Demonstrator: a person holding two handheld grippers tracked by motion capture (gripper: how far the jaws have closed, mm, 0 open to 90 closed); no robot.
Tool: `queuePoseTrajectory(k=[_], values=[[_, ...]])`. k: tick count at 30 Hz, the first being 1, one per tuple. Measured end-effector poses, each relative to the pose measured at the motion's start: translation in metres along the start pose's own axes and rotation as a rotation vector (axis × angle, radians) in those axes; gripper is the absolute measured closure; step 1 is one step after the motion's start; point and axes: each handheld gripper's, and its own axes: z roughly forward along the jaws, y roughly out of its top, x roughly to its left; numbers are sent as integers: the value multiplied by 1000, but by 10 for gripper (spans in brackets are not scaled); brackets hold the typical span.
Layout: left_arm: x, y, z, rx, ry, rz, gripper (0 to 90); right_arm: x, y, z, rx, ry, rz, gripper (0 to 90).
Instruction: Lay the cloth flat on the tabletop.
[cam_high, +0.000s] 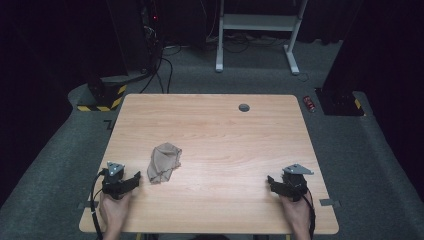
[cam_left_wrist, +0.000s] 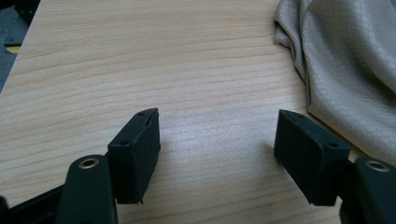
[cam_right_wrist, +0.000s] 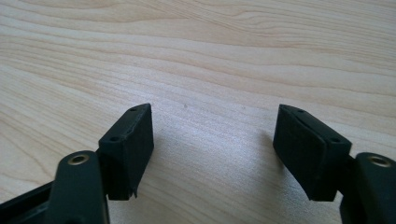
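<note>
High view: your worktop (cam_high: 225, 135) is a pale wood-grain rectangle with rounded corners and a round grey grommet (cam_high: 244, 107) near its far edge, standing on grey carpet (cam_high: 45, 165) in a dark room; a white frame (cam_high: 257, 30) stands behind, a black-and-yellow striped base (cam_high: 102, 97) sits off the far left corner, and a small red object (cam_high: 309, 103) lies on the floor at right. The cloth (cam_high: 164, 162), beige and crumpled into a soft heap, lies left of centre on the near half, just beside your left tool (cam_high: 134, 181), not touching it. Your right tool (cam_high: 272, 183) rests well apart near the right edge. Left gripper view: black blocky jaws stand wide over bare grain, nothing between them; the cloth (cam_left_wrist: 345, 60) shows a fine woven grid texture and loose folds at upper right, close to the right jaw. Right gripper view: your right tool (cam_right_wrist: 212, 126) has its jaws wide too, with matte wood between them.
</note>
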Motion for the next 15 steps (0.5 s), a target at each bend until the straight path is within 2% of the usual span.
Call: queuePoseTrajectory(k=[7, 15], values=[[0, 0, 0, 4, -1, 7, 302, -3, 2, 2, 17, -23, 22, 160], [-1, 1, 1, 5, -18, 15, 268, -3, 2, 3, 21, -30, 28, 147]])
